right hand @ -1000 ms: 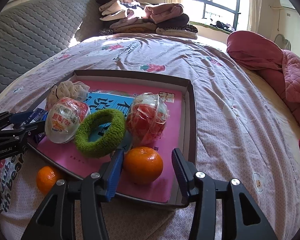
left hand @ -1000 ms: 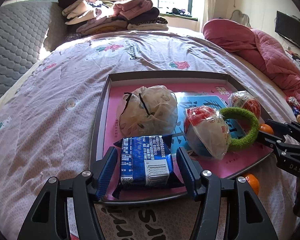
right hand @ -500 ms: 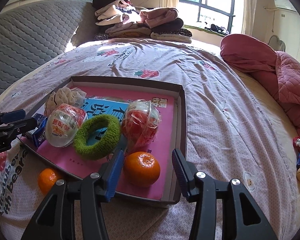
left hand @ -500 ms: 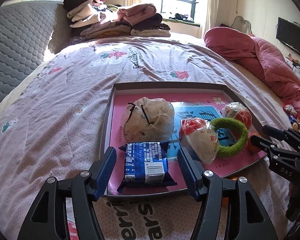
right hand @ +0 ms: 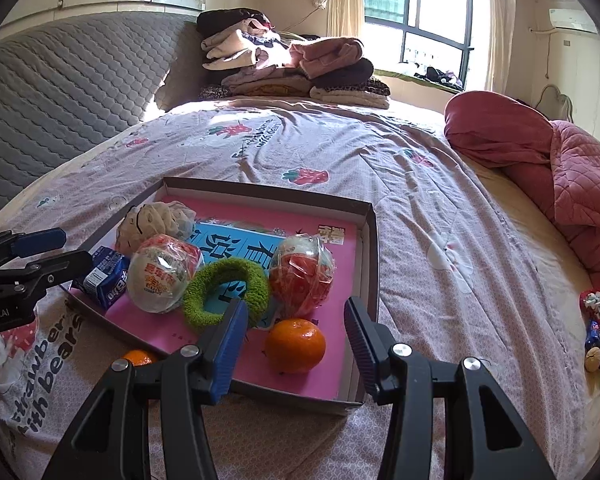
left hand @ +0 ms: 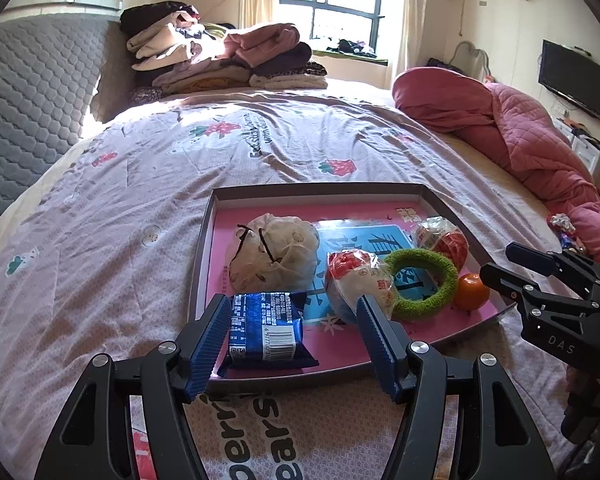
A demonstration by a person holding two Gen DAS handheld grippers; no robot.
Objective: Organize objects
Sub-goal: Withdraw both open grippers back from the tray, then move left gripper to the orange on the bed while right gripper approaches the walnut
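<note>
Now I have both tongs released above the near edge of the tray (left hand: 204, 240) on the bed (left hand: 100, 208). The left tongs (left hand: 290, 332) hang spread over the blue snack packet (left hand: 266, 330) in the tray's near left corner, pads not touching it; the right tongs (right hand: 296, 340) stand apart around the orange (right hand: 295, 345) near the right wall, also clear of it. One more orange (right hand: 139, 358) lies outside on the bed, just beside the tray's near rim, so I judge that piece comes next. To do it well, I would approach from above and straddle it evenly, closing gently since it can roll on the soft cover. The packet lies flat, its long axis running near to far, barcode end toward me.
</note>
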